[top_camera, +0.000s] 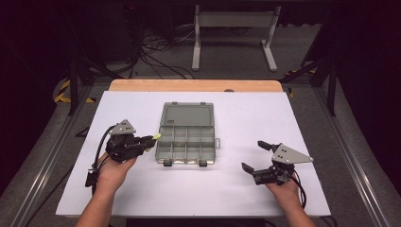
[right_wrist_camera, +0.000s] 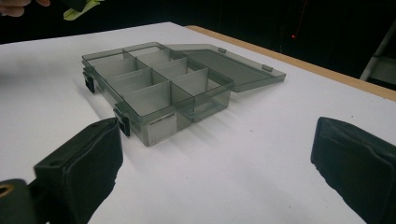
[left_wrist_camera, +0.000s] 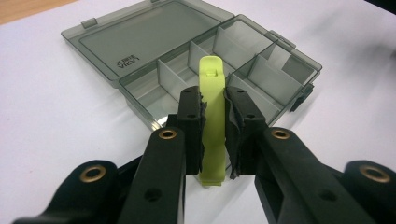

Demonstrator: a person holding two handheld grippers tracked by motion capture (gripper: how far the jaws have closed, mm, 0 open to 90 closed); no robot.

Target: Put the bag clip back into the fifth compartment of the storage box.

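A: Item one, material and form?

B: A yellow-green plastic strip (left_wrist_camera: 212, 116) is recorded: flat, narrow, matte, with a rounded end bearing a small raised square tab. It is clamped between the padded jaws of the left gripper (left_wrist_camera: 214, 109), which are drawn in close upon its two sides. The strip is held just beside the left edge of the organiser box (top_camera: 186, 145), its tip reaching toward the near compartments.

A: Item two?

B: The organiser box is listed as smoky grey translucent plastic, rectangular, divided by thin walls into compartments. Its lid (top_camera: 186, 115) is laid flat open behind, hinged at the far edge; two dark latches are seen at the front. Faint embossed lettering is noted on the lid in the left gripper view.

A: Item three?

B: The right gripper (top_camera: 257, 156) is entered as black, hard-bodied, with soft dark pads (right_wrist_camera: 88, 163); its jaws are spread wide, nothing between them. It is held well apart from the box, to its right.

A: Surface?

B: A smooth white table top (top_camera: 246, 194), edged in pale wood at the far side.
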